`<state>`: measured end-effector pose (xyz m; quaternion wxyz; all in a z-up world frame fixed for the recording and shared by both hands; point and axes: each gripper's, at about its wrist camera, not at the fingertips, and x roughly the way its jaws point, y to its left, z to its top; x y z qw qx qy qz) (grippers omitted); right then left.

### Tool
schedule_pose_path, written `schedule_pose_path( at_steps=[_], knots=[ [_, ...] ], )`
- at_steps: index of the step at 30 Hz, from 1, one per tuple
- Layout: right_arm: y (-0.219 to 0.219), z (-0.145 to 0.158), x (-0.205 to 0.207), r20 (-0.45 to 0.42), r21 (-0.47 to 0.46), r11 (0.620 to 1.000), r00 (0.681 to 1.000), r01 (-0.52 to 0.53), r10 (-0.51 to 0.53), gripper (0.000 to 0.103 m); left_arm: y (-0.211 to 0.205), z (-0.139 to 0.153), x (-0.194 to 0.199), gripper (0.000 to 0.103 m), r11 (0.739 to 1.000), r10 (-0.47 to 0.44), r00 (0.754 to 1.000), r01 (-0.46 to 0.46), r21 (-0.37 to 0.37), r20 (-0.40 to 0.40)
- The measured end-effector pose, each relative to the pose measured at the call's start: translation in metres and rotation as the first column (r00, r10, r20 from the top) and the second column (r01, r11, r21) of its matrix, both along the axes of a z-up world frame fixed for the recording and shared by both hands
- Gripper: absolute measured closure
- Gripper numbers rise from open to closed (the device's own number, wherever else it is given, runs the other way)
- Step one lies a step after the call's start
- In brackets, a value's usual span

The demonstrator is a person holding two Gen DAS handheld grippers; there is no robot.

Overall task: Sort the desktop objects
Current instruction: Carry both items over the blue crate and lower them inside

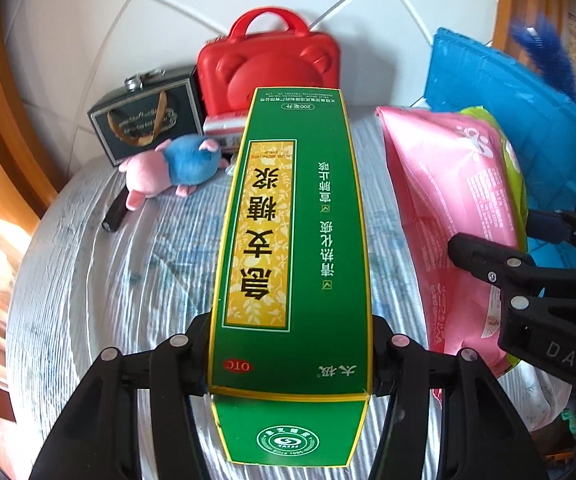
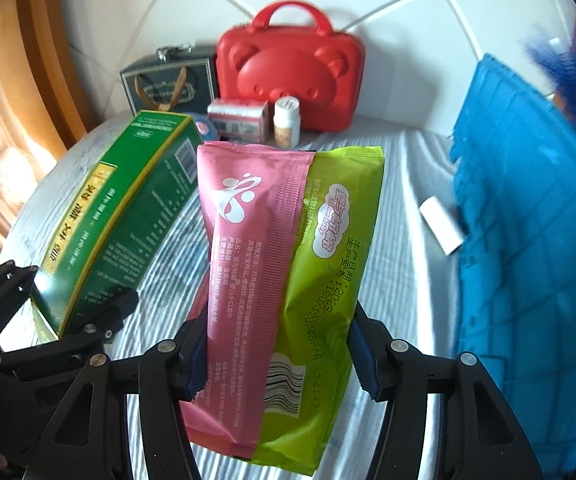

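A long green medicine box (image 1: pixel 292 240) with a yellow label sits clamped in my left gripper (image 1: pixel 291 344), lifted above the striped cloth. From the right wrist the same green box (image 2: pixel 116 216) shows at the left, with the left gripper (image 2: pixel 72 320) around its near end. My right gripper (image 2: pixel 280 356) is shut on a pink and green wipes pack (image 2: pixel 288 280), also held off the cloth. That wipes pack (image 1: pixel 452 216) and the right gripper (image 1: pixel 528 280) appear at the right of the left wrist view.
A red bear-faced case (image 2: pixel 292 80), a dark gift box (image 2: pixel 168 84), a small red-white carton (image 2: pixel 240 120) and a pill bottle (image 2: pixel 287 122) stand at the back. A pink and blue plush pig (image 1: pixel 172 168) lies on the cloth. A blue crate (image 2: pixel 528 240) stands right, a white roll (image 2: pixel 440 224) beside it.
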<state>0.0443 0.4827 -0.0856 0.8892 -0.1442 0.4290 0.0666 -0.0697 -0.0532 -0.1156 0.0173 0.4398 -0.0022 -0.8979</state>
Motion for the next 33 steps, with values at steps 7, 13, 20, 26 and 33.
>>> schedule_pose_path(
  at_steps=[7, 13, 20, 26, 33],
  knots=[
    [-0.014, 0.038, -0.033, 0.098, -0.001, 1.0, 0.995, -0.01, 0.01, 0.045, 0.026, 0.03, 0.019, 0.05, 0.999, -0.038, 0.996, 0.037, -0.011, -0.081],
    [-0.034, 0.058, -0.052, 0.151, 0.013, 1.0, 0.988, -0.008, 0.006, 0.045, 0.054, 0.054, 0.03, 0.05, 0.998, -0.068, 0.988, 0.067, -0.011, -0.141],
    [-0.068, 0.096, -0.069, 0.239, 0.033, 0.999, 0.971, -0.005, -0.003, 0.045, 0.096, 0.081, 0.034, 0.05, 0.995, -0.102, 0.972, 0.101, -0.017, -0.214],
    [-0.104, 0.135, -0.081, 0.326, 0.041, 0.999, 0.945, 0.007, -0.02, 0.045, 0.139, 0.112, 0.035, 0.05, 0.991, -0.13, 0.949, 0.126, -0.034, -0.288],
    [-0.166, 0.167, -0.088, 0.385, 0.069, 0.996, 0.92, 0.054, -0.077, 0.045, 0.205, 0.135, 0.029, 0.05, 0.981, -0.194, 0.924, 0.184, -0.061, -0.329]
  ],
)
